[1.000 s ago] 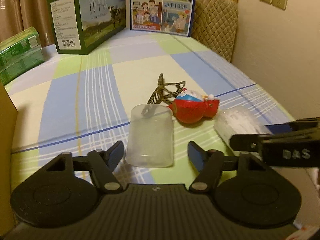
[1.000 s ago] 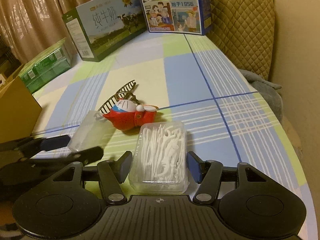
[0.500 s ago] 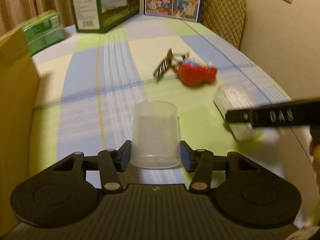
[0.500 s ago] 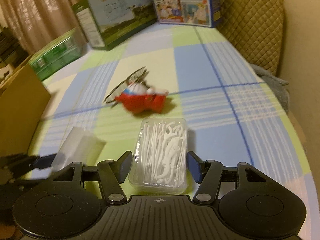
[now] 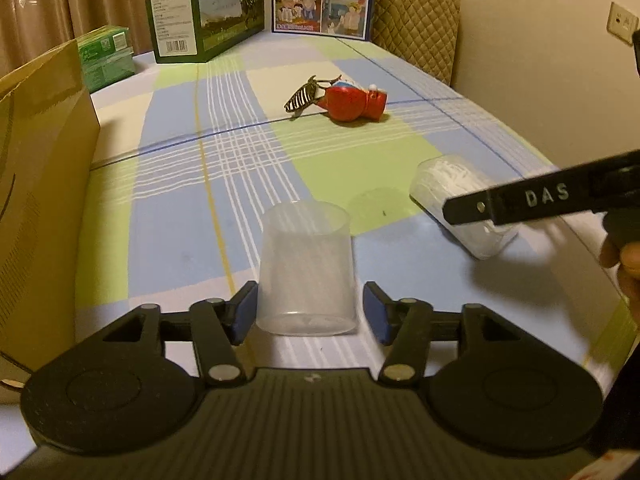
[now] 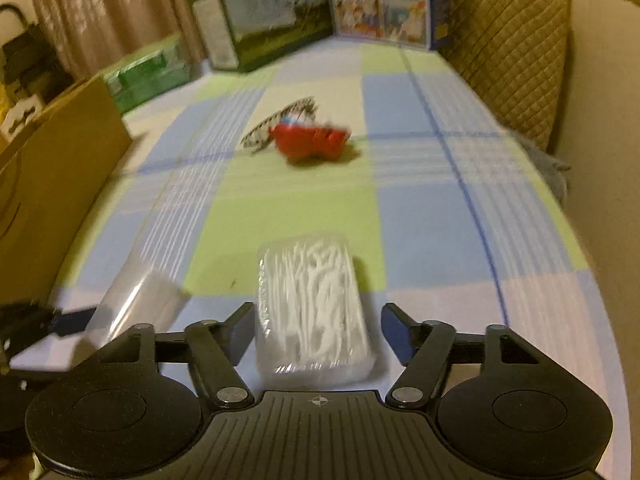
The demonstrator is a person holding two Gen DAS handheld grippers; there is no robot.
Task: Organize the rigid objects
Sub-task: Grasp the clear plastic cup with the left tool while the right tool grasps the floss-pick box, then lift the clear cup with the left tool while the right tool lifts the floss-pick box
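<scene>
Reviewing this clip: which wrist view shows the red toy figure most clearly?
The left wrist view: the red toy figure is sharp there, lying on its side against a dark striped hair clip on the checked tablecloth. The right wrist view shows it too, but smeared by motion blur.

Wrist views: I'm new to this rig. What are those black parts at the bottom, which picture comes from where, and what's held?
No robot: a person holds a two-finger tool in each hand, with a camera on each looking along the fingers. In the left view, the left tool grips a clear cup. In the right view, the right tool straddles a floss pick box; whether it is clamped is unclear. On the checked cloth beyond lie a red toy and a hair clip, touching.
</scene>
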